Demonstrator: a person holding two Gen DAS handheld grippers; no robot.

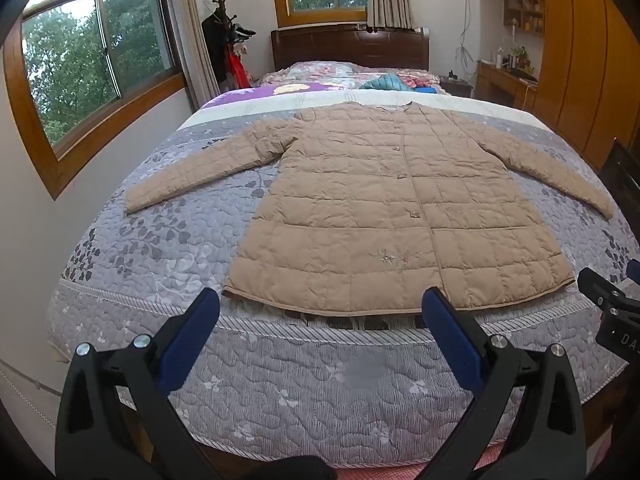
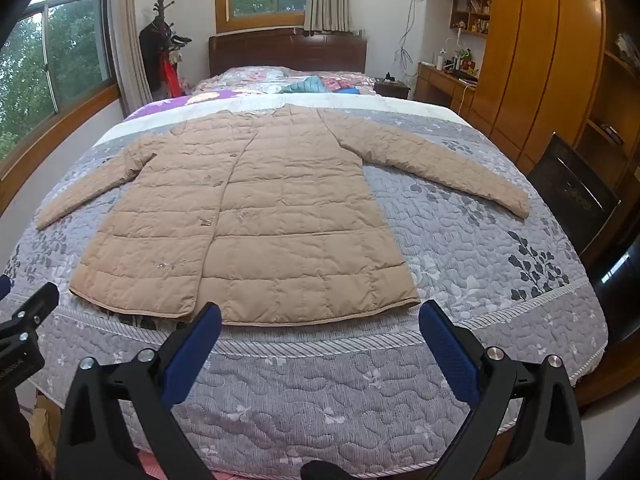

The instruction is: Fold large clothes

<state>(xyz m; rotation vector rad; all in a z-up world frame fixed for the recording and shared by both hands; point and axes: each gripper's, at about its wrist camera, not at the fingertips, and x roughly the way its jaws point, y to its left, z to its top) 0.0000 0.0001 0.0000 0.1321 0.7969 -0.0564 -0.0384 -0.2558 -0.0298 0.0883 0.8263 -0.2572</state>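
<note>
A long beige quilted coat [image 1: 376,208] [image 2: 248,216] lies flat and buttoned on the grey patterned bedspread [image 1: 168,240] [image 2: 472,240], both sleeves spread out sideways, hem toward me. My left gripper [image 1: 320,304] hovers open over the foot of the bed, just short of the hem, nothing between its blue pads [image 1: 192,340]. My right gripper [image 2: 320,312] is likewise open, facing the hem's right half, with nothing held. Each gripper shows at the edge of the other's view: the right gripper [image 1: 612,304] and the left gripper [image 2: 24,328].
Bedding and a teal garment [image 1: 384,82] are piled near the dark wooden headboard [image 1: 348,46]. A coat rack [image 1: 224,32] stands by the left window. Wooden wardrobes [image 2: 536,60] and a desk line the right wall; a dark chair [image 2: 572,192] stands beside the bed.
</note>
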